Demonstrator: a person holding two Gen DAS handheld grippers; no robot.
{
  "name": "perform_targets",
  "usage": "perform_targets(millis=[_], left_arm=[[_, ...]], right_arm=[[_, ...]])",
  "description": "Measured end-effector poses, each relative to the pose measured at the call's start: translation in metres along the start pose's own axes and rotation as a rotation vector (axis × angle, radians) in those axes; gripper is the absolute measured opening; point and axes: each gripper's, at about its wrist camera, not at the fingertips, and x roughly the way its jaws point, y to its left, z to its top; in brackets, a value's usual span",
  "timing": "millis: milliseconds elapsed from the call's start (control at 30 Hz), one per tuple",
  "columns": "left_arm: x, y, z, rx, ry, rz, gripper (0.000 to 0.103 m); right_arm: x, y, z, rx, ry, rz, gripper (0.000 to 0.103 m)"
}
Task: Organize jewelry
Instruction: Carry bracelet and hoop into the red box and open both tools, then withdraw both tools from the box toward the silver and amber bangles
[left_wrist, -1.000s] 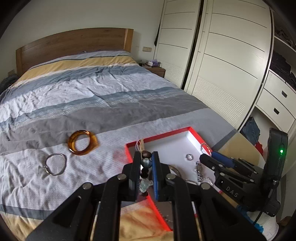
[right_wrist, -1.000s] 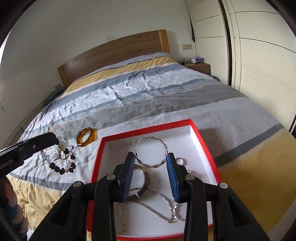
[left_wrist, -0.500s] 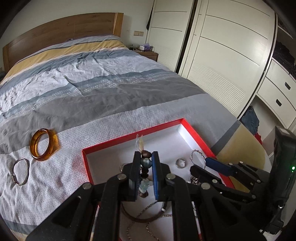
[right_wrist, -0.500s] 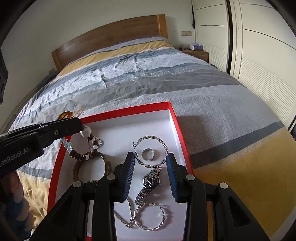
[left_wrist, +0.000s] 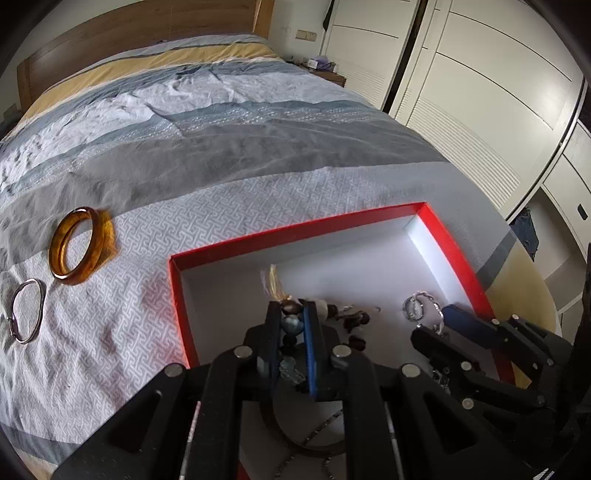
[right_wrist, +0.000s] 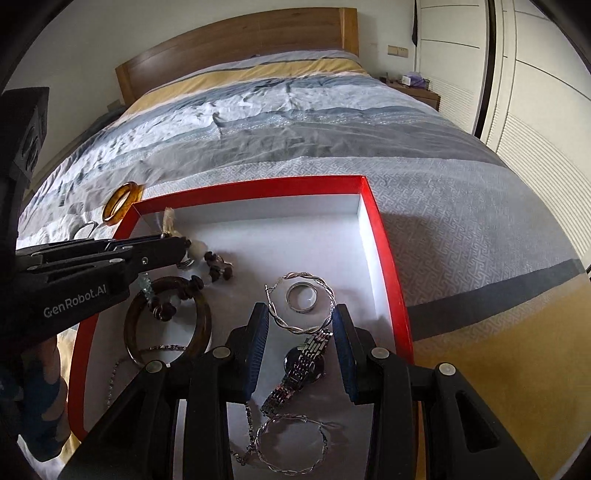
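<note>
My left gripper (left_wrist: 291, 314) is shut on a beaded bracelet (left_wrist: 290, 325) with dark and pale beads, low inside the red-rimmed white tray (left_wrist: 295, 232); its beads trail onto the tray floor (right_wrist: 214, 267). My right gripper (right_wrist: 299, 325) is open and empty above a twisted silver bangle (right_wrist: 301, 302), a silver ring (right_wrist: 301, 295) and a watch (right_wrist: 303, 365). A dark brown bangle (right_wrist: 168, 321) and a silver hoop (right_wrist: 291, 443) lie in the tray (right_wrist: 384, 240). An amber bangle (left_wrist: 81, 245) and a silver ring clasp (left_wrist: 27, 310) lie on the bedspread left of the tray.
The tray sits near the foot of a striped bed with a wooden headboard (right_wrist: 236, 48). White wardrobe doors (left_wrist: 461, 74) stand to the right. A thin chain (right_wrist: 247, 413) lies in the tray's near part.
My left gripper has carried the beaded bracelet from over the bedspread into the tray and lowered it until the beads rest on the floor. My right gripper has stayed open over the tray.
</note>
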Motion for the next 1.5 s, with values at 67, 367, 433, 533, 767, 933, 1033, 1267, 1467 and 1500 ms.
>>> perform_targets(millis=[67, 367, 433, 533, 767, 933, 1033, 1267, 1467, 1500], left_arm=[[0.001, 0.003, -0.002, -0.005, 0.001, 0.013, 0.011], [-0.007, 0.0, -0.01, 0.015, -0.015, 0.018, 0.015], [-0.012, -0.003, -0.011, 0.025, -0.025, 0.017, 0.021], [-0.022, -0.008, -0.011, 0.045, -0.044, 0.009, 0.025], [-0.051, -0.015, -0.014, 0.068, -0.079, 0.006, 0.029], [-0.082, -0.01, -0.019, 0.057, -0.108, 0.015, 0.032], [-0.101, -0.006, -0.024, 0.048, -0.125, 0.028, 0.034], [-0.139, 0.006, -0.038, 0.024, -0.144, 0.058, 0.035], [-0.172, 0.02, -0.049, 0.001, -0.168, 0.079, 0.035], [-0.178, 0.022, -0.05, -0.002, -0.173, 0.084, 0.035]], right_arm=[[0.0, 0.001, -0.001, -0.009, 0.003, -0.006, 0.036], [-0.002, 0.001, -0.003, -0.022, 0.011, -0.026, 0.036], [-0.003, -0.001, -0.003, -0.019, 0.013, -0.03, 0.037], [-0.006, -0.002, -0.005, -0.011, 0.014, -0.035, 0.041], [-0.021, -0.001, -0.009, 0.005, 0.01, -0.053, 0.047], [-0.043, 0.011, -0.012, 0.0, -0.009, -0.072, 0.049], [-0.059, 0.022, -0.015, -0.018, -0.025, -0.088, 0.05], [-0.094, 0.046, -0.02, -0.057, -0.052, -0.086, 0.05], [-0.127, 0.066, -0.019, -0.094, -0.089, -0.089, 0.05], [-0.133, 0.069, -0.019, -0.1, -0.095, -0.089, 0.05]])
